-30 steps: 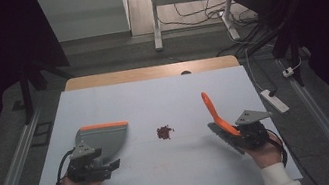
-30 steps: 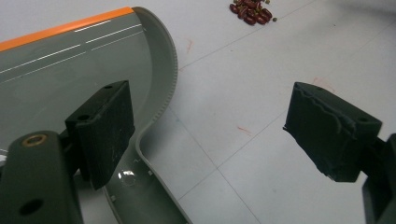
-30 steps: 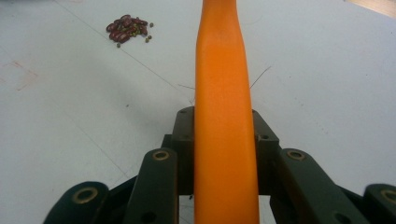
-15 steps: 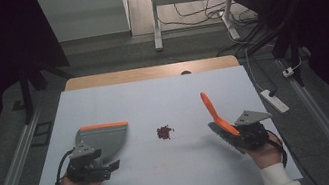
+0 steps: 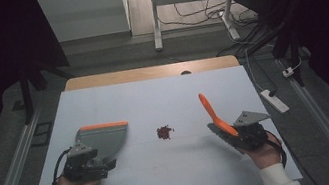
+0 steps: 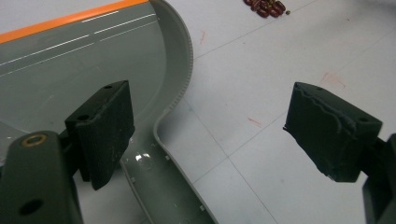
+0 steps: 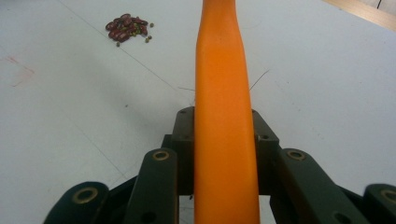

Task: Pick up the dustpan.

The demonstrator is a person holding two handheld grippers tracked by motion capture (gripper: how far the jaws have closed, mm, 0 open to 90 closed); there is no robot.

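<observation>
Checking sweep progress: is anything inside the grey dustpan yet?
The dustpan's visible floor looks bare; the beans lie apart on the table. The left claw covers the pan's rear part, so that stays unseen.

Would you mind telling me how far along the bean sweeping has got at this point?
Done: the right gripper is shut on the orange brush handle. In hand: the left gripper is open, its jaws astride the grey dustpan's handle, not yet gripping. Left: the beans lie in a small pile on the table, unswept, between pan and brush.
</observation>
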